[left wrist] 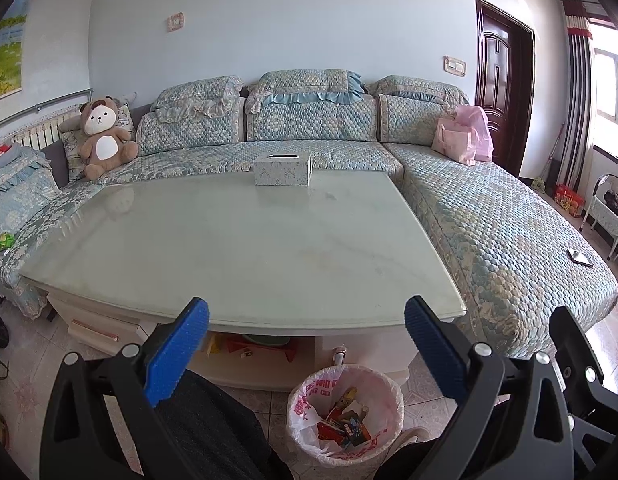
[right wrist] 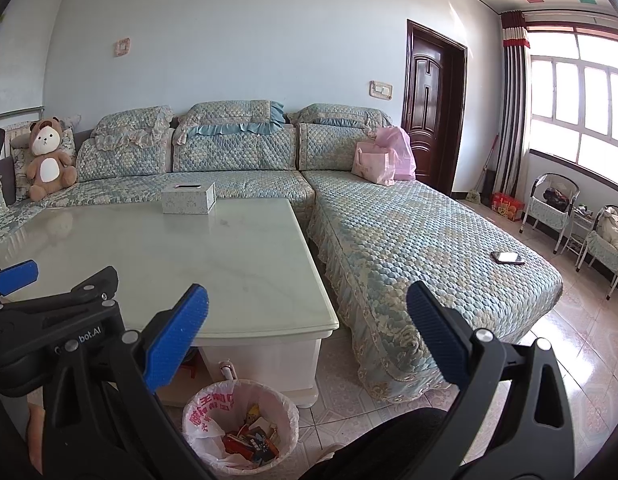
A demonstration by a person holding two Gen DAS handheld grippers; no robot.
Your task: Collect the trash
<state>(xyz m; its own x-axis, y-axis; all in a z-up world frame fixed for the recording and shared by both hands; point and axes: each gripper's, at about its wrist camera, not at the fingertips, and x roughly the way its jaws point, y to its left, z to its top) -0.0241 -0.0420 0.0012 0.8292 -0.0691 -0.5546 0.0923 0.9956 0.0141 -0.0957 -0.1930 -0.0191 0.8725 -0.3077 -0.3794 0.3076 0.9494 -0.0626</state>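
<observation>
A round bin (left wrist: pixel 345 412) lined with a pink-printed white bag stands on the floor in front of the white coffee table (left wrist: pixel 245 248). Colourful wrappers (left wrist: pixel 345 424) lie inside it. The bin also shows in the right wrist view (right wrist: pixel 241 424), with the wrappers (right wrist: pixel 251 438) inside. My left gripper (left wrist: pixel 307 320) is open and empty, held above the bin at the table's front edge. My right gripper (right wrist: pixel 307 308) is open and empty, beside the table's right corner (right wrist: pixel 325 320). The left gripper shows at the left of the right wrist view (right wrist: pixel 57 276).
A tissue box (left wrist: pixel 283 168) stands at the table's far edge. A teddy bear (left wrist: pixel 103 136) and pink bags (left wrist: pixel 465 136) sit on the quilted sofa (left wrist: pixel 489 220). A phone (right wrist: pixel 508 257) lies on the sofa's end. Chairs (right wrist: pixel 553 204) stand by the window.
</observation>
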